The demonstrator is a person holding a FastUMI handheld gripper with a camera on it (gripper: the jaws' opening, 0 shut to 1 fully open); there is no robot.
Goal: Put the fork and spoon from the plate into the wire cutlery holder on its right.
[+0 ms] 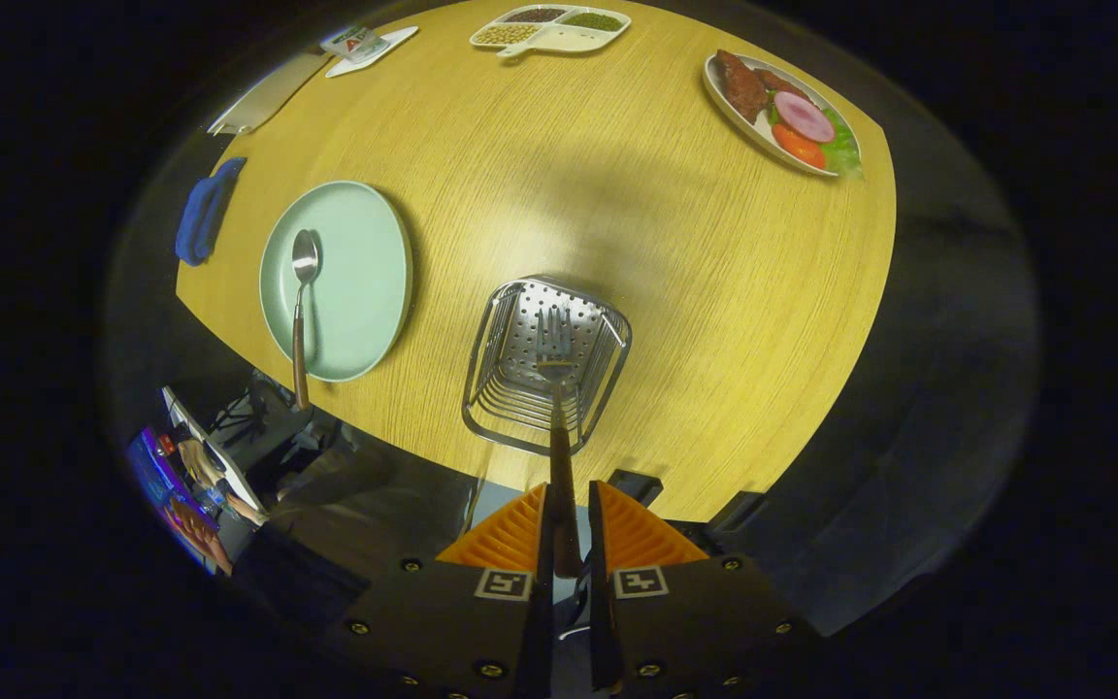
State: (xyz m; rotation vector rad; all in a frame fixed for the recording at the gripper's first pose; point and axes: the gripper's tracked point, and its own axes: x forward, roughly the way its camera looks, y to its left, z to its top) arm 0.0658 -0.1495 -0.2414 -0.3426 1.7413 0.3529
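My gripper [566, 505] is shut on the dark wooden handle of the fork [556, 388], both fingers pressing its sides. The fork points straight ahead, its tines hanging over the mouth of the wire cutlery holder [510, 408], which stands on the wooden table just beyond my fingers. To the left of the holder lies the pale green plate [360, 262]. The spoon [302, 291] rests on the plate's left side, bowl away from me, its wooden handle sticking out past the plate rim and the table edge.
A blue cloth [205, 209] lies at the table's left edge. Far across the wooden table [617, 214] are a plate of food [780, 112], a divided white dish [551, 29] and a white card [365, 47]. The table's near edge runs just behind the holder.
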